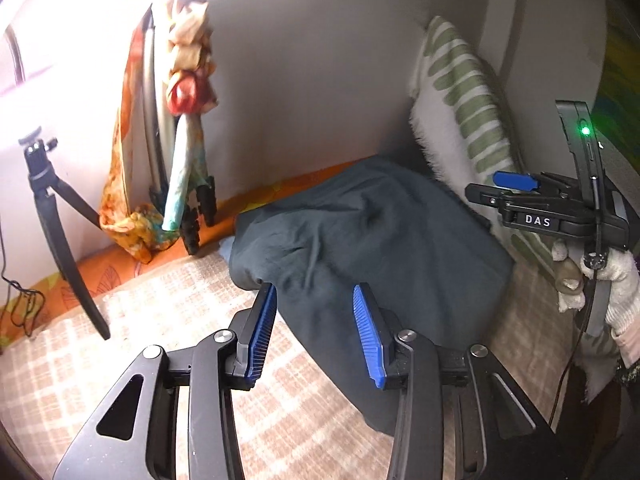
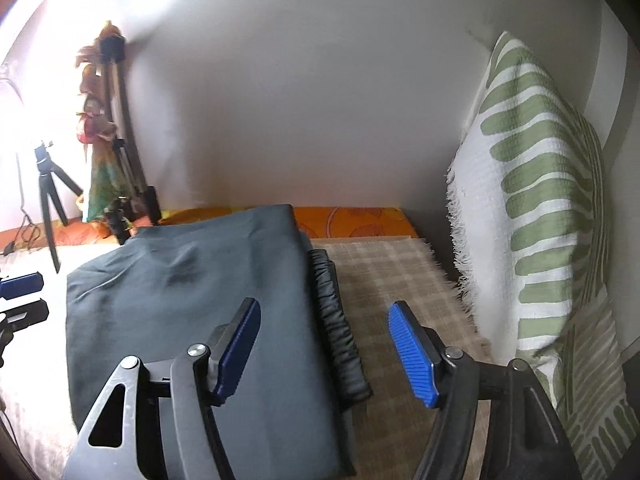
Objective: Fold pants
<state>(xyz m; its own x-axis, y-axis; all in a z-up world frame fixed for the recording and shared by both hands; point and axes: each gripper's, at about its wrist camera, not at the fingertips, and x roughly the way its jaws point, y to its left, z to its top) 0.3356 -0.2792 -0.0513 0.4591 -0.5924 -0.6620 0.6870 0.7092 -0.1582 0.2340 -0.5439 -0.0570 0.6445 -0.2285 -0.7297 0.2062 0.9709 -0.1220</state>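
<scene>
1. Your left gripper (image 1: 314,330) sits low in the centre of the left wrist view with its blue pads spread apart, holding nothing; the near edge of the dark pants (image 1: 360,240) lies between and just beyond the fingertips.
2. The pants rest as a folded dark bundle on the checked blanket (image 1: 160,340), in the middle of that frame, with the green-striped pillow (image 1: 460,92) standing behind them at upper right.
3. Only the left wrist view shows your right gripper (image 1: 516,188) from the side, at the right edge of the frame, held in a white-gloved hand (image 1: 600,280); from that angle you can't tell much about its jaws.
4. The right wrist view settles it: the right gripper (image 2: 328,344) has its pads wide apart and empty, spanning the right edge of the pants (image 2: 192,300).
5. Only this view shows the gathered black waistband (image 2: 336,320) peeking out along that right edge.
6. A small tripod (image 1: 52,216) stands at the left of both views, beside a hanging patterned cloth (image 1: 128,160).
</scene>
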